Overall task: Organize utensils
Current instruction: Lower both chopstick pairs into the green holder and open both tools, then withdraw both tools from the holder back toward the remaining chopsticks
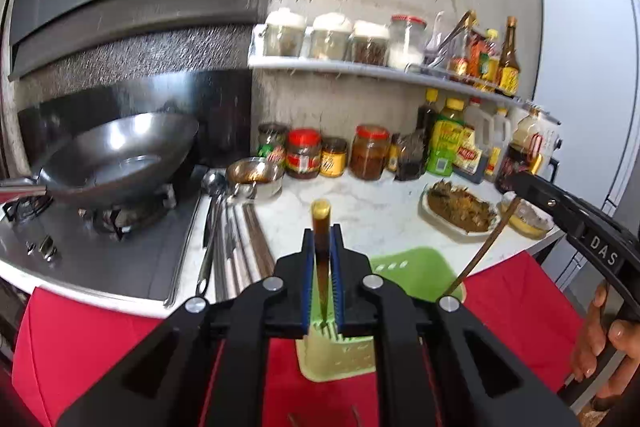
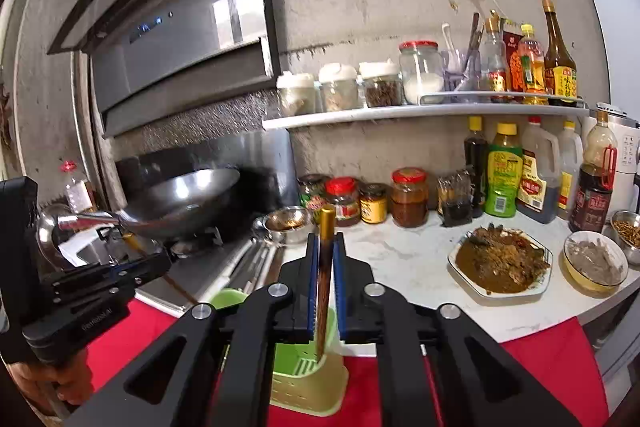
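We've got two grippers working over the green utensil holder [image 1: 416, 277] at the counter [image 1: 380, 211] edge, red cloth [image 1: 516, 291] under it. Left gripper [image 1: 322, 251] is clamped on a brown chopstick w/ gold cap [image 1: 321, 227], blue pads [image 1: 307, 267] tight on both sides, the stick upright, cap at 12 o'clock, tip at 6 o'clock poking into the holder's slotted top. Right gripper [image 2: 325, 259] same story: pinching its own gold-capped chopstick [image 2: 325, 267] between blue pads [image 2: 313, 275], tip down at 6 o'clock inside the holder [image 2: 308, 379], approx. vertical. In the left view we see the right gripper [image 1: 516, 187] coming in from 3 o'clock, its stick slanting down to the holder rim, a hand [image 1: 604, 343] on the handle at 4 o'clock. In the right view the left gripper [image 2: 132, 267] sits at 9 o'clock. More utensils [image 1: 228, 239], a ladle and chopsticks, lie on the counter at 10 o'clock of the holder, beside the stove [image 1: 100, 251] w/ the wok [image 1: 120, 155]. Plate of food [image 2: 500, 263] at 2 o'clock, jars and bottles [image 2: 408, 197] along the wall at 12 o'clock.
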### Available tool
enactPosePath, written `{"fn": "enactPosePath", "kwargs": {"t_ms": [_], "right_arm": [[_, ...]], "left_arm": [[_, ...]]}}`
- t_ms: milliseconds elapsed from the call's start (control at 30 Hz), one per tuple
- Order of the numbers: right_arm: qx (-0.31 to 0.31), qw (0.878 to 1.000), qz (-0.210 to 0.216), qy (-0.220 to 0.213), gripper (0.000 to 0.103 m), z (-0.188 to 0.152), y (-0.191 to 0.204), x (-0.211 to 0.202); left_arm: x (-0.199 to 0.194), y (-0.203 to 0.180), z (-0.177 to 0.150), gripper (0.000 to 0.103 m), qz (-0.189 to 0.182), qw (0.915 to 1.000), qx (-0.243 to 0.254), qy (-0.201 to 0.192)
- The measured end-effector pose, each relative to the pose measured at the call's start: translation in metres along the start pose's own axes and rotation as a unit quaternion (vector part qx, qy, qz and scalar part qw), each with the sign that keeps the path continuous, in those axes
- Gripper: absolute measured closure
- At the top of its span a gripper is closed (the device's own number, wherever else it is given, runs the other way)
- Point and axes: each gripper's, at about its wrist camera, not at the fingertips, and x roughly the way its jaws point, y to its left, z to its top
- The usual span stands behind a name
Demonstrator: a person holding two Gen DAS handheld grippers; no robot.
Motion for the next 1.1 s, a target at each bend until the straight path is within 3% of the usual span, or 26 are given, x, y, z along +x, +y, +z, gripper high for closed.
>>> {"fn": "enactPosePath", "kwargs": {"t_ms": [33,67,133,400,600,867,1100], "right_arm": [[-0.001,1.0,-0.006,0.0,0.083,-0.002,-0.001,-0.002],[-0.001,1.0,-0.013,0.003,0.066,-0.003,-0.002,-0.005],[-0.004,1.0,-0.023,0.005,0.041,-0.005,-0.004,-0.018],[-0.036,0.997,-0.066,0.029,0.04,-0.033,-0.004,-0.097],[-0.06,0.994,-0.079,0.043,0.04,-0.08,-0.001,-0.17],[-0.051,0.994,-0.082,0.059,0.04,-0.142,0.0,-0.242],[-0.033,0.991,-0.086,0.1,0.04,-0.199,0.001,-0.262]], "left_arm": [[0.0,0.002,0.0,0.08,0.002,1.0,-0.001,0.002],[-0.005,0.004,-0.001,0.076,0.004,1.0,-0.003,0.0],[-0.02,0.006,0.0,0.067,0.005,0.9999,-0.005,-0.009],[-0.109,0.003,-0.017,0.061,0.062,0.9971,0.017,-0.041],[-0.166,0.011,-0.079,0.061,0.125,0.992,0.01,-0.007],[-0.205,0.017,-0.169,0.061,0.139,0.9884,-0.018,0.059],[-0.214,0.006,-0.227,0.061,0.131,0.9864,-0.027,0.096]]}}
